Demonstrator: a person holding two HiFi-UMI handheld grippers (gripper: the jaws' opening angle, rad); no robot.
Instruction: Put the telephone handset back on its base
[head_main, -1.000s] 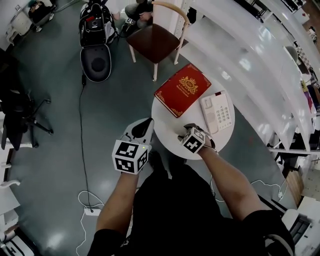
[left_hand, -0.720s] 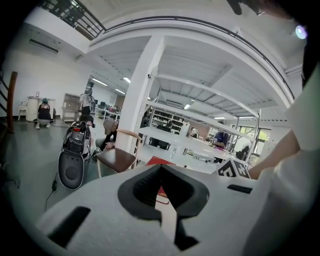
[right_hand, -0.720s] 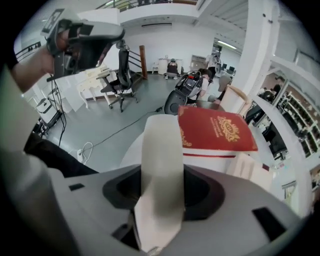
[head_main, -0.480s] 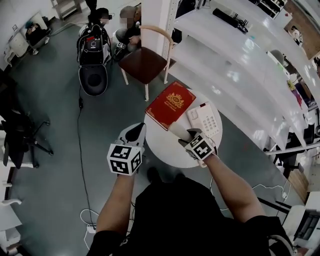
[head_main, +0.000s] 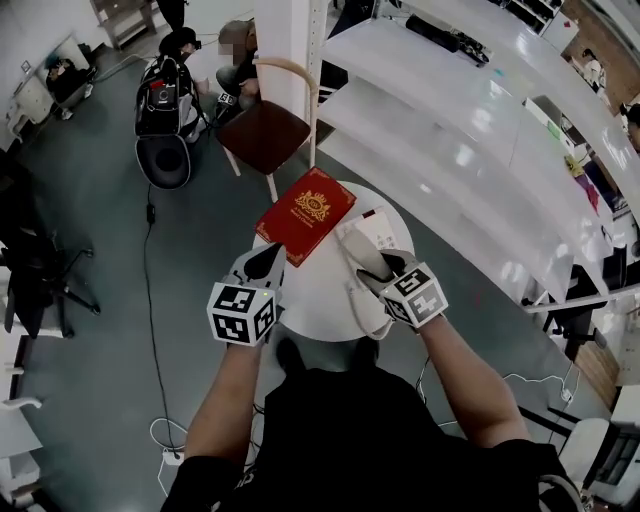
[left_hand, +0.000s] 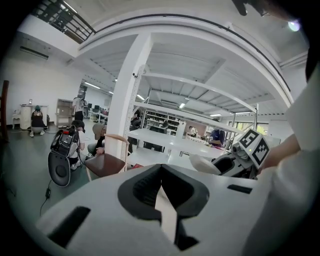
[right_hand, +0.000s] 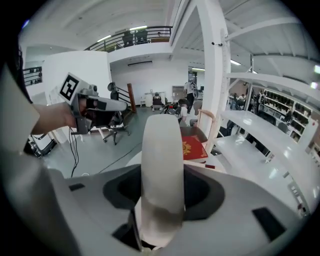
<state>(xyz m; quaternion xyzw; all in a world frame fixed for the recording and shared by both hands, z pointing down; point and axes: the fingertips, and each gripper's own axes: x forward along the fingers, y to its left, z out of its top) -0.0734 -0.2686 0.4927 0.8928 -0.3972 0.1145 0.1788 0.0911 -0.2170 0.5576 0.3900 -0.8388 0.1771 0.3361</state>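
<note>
Right gripper view shows the white telephone handset (right_hand: 161, 150) standing between the two jaws of the right claw (right_hand: 161, 175). The jaws are clenched on its lower part, and the long body of the handset points away from the claw. In the head view the same handset (head_main: 360, 258) sticks out in front of the right claw (head_main: 378, 266), over the round white bench (head_main: 310, 290). A pale cord (head_main: 356, 302) hangs in a loop just under this claw. The telephone base (head_main: 383, 232) lies on the bench directly ahead of the claw tips, very near to the far end of the handset. The handset is not seated in the base, and I cannot tell if the two touch.

To the left of the right claw, a red book (head_main: 305, 215) with a gold emblem lies flat on the bench, beside the base. The left claw (head_main: 277, 252) hovers at the near left edge of the bench, with its tips just before the corner of the book. In the left gripper view the left claw (left_hand: 161, 167) has its jaws closed together, and nothing is between them.

Beyond the book stands a wooden chair (head_main: 265, 135) with a brown seat. On the right side of the right claw run long white shelves (head_main: 470, 150).
</note>
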